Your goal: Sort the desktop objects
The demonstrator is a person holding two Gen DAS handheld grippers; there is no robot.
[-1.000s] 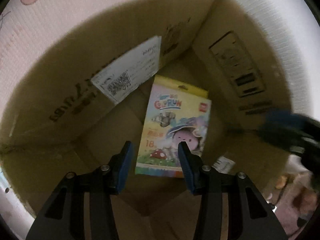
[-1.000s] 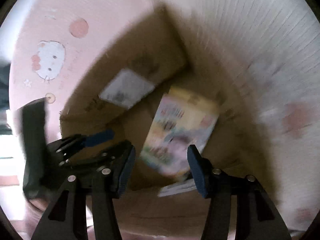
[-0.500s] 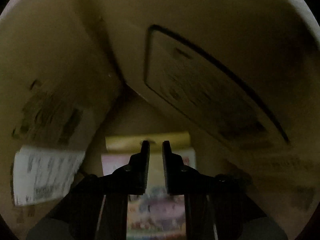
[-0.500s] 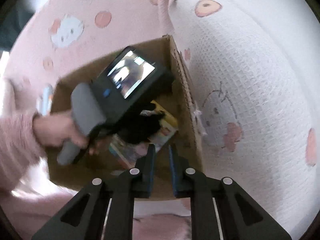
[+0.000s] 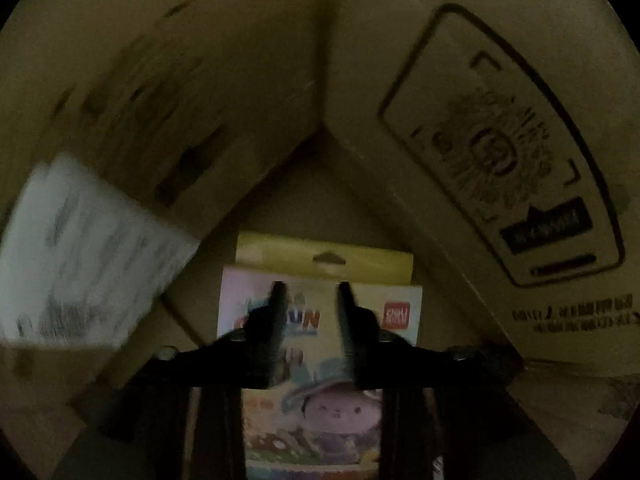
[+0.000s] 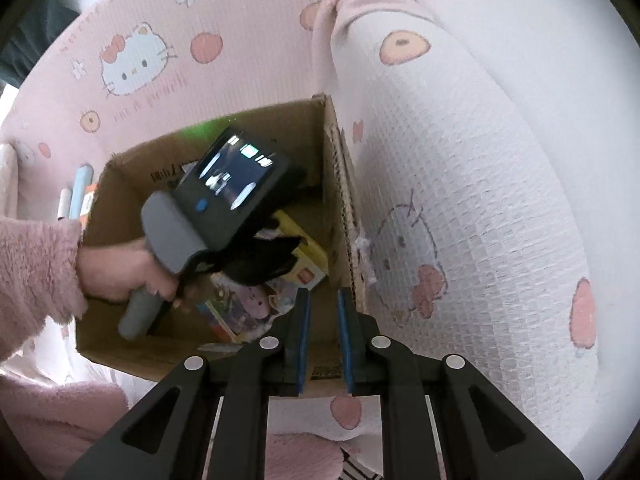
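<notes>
The left gripper (image 5: 308,292) sits low in the centre of its own dim view, deep inside the cardboard box (image 5: 248,80), its two dark fingers drawn close together with only a narrow slit between them and nothing pinched there. The jaws are just beginning to part. Directly beyond the tips lies the colourful crayon pack (image 5: 320,320), flat on the box floor, its yellow hang tab toward the top of the frame and the far corner of the box above it. A white shipping label (image 5: 80,248) smears across the left wall. In the right wrist view the right gripper (image 6: 323,320) stands at lower centre, its blue-padded fingers nearly closed on nothing, above the near rim of the box, with pink cartoon-print bedding (image 6: 480,200) filling the right side. At centre left a hand (image 6: 120,268) in a fluffy pink sleeve holds the left tool's grey handle, its screen facing up, over the pack. Several pens (image 6: 76,196) lie outside the box at the far left. The risk, as I judge it, is that the nearly closed left fingers press onto the flat pack and only shove it toward the corner. A blind move in the dark could also catch a wall and shift the box on the soft bedding.
</notes>
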